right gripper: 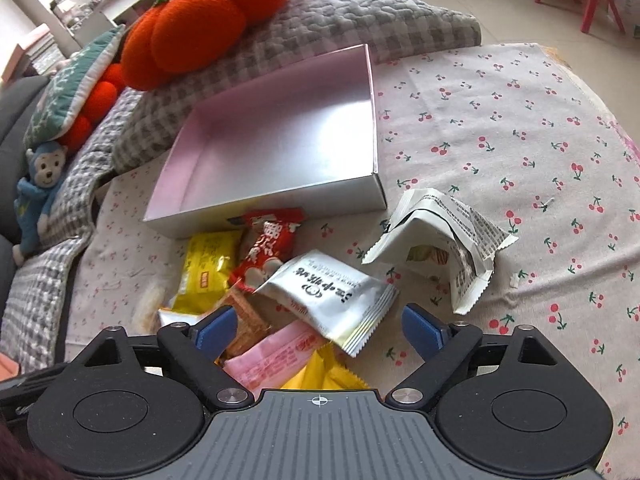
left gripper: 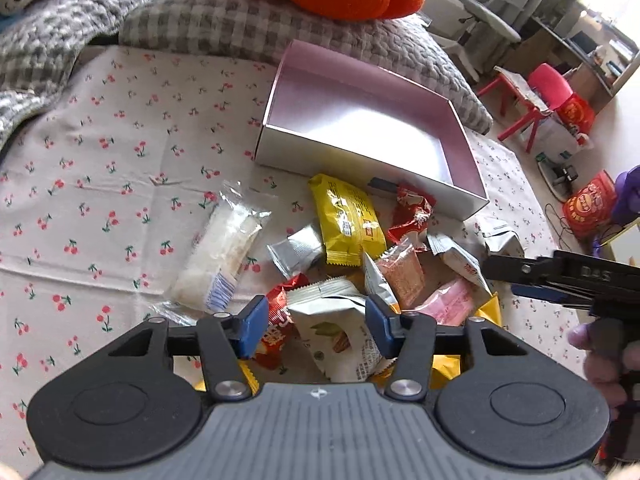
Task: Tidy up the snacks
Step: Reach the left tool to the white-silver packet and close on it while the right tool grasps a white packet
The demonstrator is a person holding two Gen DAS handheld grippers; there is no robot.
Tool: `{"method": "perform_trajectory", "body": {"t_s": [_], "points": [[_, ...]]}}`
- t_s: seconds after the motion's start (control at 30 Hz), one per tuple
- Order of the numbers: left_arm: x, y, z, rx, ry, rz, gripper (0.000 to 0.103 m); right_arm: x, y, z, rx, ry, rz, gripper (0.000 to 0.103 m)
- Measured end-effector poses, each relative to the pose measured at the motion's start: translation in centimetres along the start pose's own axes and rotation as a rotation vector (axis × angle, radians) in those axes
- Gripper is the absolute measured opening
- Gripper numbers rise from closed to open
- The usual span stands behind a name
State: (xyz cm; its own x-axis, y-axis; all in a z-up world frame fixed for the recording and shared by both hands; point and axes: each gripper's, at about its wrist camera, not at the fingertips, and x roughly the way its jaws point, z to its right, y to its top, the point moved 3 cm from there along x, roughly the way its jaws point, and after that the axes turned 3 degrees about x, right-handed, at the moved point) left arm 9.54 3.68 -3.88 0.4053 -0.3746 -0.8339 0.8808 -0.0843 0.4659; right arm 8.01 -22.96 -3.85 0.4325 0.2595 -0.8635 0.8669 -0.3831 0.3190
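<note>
Heap of small foil and plastic snack packets (left gripper: 360, 264) dumped loose on the cherry-print cotton cloth (left gripper: 100, 184), right against the near wall of the shallow pink-lined cardboard box (left gripper: 400, 92), so probably just a short hop over the rim for each one. Box sitting with nothing in it, far edge backed up to the grey checked quilted cushion (left gripper: 224, 20), likely handy for stopping it sliding. Left gripper (left gripper: 316, 330) low over the near end of the heap, blue pads (left gripper: 252, 330) spread moderately with a white almond-picture pouch (left gripper: 340, 332) lying between them, not pinched yet as far as visible; looks like the first pick. Right gripper (right gripper: 316, 328) hovering on the other side, jaws wide and holding nothing, lined up roughly over a silver foil sachet with black lettering (right gripper: 332, 296) and a pink wrapped bar (right gripper: 272, 354) under it. Crumpled white paper-like wrapper (right gripper: 444, 240) off on its own to the right of the pile, well apart from the rest, so maybe a separate trip. Long clear-wrapped white cake (left gripper: 222, 256) also lying apart on the left. Slippery overlapping wrappers, so grabbing two at once or a pad skating off the foil seems like the main risk.
</note>
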Motion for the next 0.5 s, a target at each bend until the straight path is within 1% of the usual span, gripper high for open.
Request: {"method": "perform_trajectory", "body": {"t_s": [0.1,0.27,0.43,0.5], "points": [[0.1,-0.2,-0.1,-0.024,-0.029,-0.024,0.049,0.6,0.2,0.0,0.003,-0.018,-0.005,0.085],[0.8,-0.7,0.0,-0.073,-0.076,-0.075,0.049,1.3,0.5,0.2,0.009,-0.042,-0.007,0.084],[1.2,-0.6,0.3,-0.099,-0.097,-0.075,0.053,1.8,0.6,0.5,0.013,-0.044,-0.006,0.083],[1.4,-0.6,0.4,-0.108,-0.104,-0.081,0.056,2.1,0.6,0.5,0.008,-0.046,-0.007,0.083]]}}
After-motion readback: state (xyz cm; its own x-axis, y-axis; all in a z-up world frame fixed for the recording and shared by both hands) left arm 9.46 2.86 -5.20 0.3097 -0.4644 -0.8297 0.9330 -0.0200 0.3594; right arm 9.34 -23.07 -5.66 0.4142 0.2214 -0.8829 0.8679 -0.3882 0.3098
